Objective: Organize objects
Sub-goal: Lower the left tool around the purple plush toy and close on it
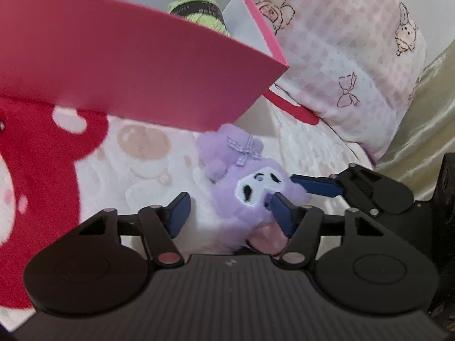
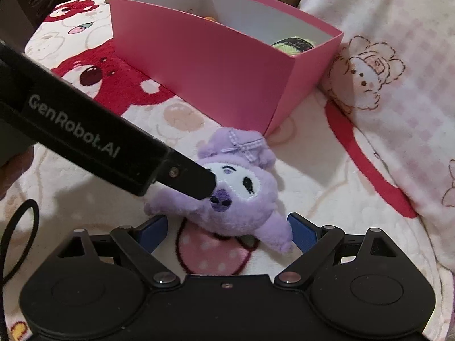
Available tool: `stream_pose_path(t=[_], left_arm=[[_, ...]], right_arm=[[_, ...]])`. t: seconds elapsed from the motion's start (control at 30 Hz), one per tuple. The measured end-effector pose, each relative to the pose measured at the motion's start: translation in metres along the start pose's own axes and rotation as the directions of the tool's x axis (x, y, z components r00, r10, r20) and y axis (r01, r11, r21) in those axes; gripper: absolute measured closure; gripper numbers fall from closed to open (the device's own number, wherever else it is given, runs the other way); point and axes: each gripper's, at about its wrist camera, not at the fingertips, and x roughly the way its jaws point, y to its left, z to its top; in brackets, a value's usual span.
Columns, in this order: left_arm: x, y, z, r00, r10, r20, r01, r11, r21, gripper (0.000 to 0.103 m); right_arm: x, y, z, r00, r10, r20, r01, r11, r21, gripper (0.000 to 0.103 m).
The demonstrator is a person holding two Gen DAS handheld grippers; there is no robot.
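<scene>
Two handheld grippers converge on one small lilac plush toy with a gingham bow [image 2: 241, 190], which lies on the fleecy bear-print blanket [image 2: 327, 199] just outside the near corner of the open pink cardboard box [image 2: 210, 65], at about six o'clock from it. The left gripper [image 1: 227, 210] has its blue pads around the toy's head, one pressing its face; whether the other touches I cannot tell. The right gripper [image 2: 227, 233] stands wide open beside the body, likely to steady it.
</scene>
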Motion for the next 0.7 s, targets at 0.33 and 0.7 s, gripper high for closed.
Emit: stream_pose_path(t=[0.33,0.7], left_arm=[[0.011,0.005,-0.002,0.999,-0.038,-0.03,0.038,0.999,-0.015,0.056],[0.011,-0.003,-0.005,0.997,-0.058,-0.06,0.06,0.998,0.036,0.07]], right_arm=[[0.002,0.003,0.003,1.0,0.016,-0.013,-0.014,0.988,0.157,0.011],[0.0,-0.003,0.001,0.999,-0.037,-0.017,0.039,0.982,0.182,0.034]])
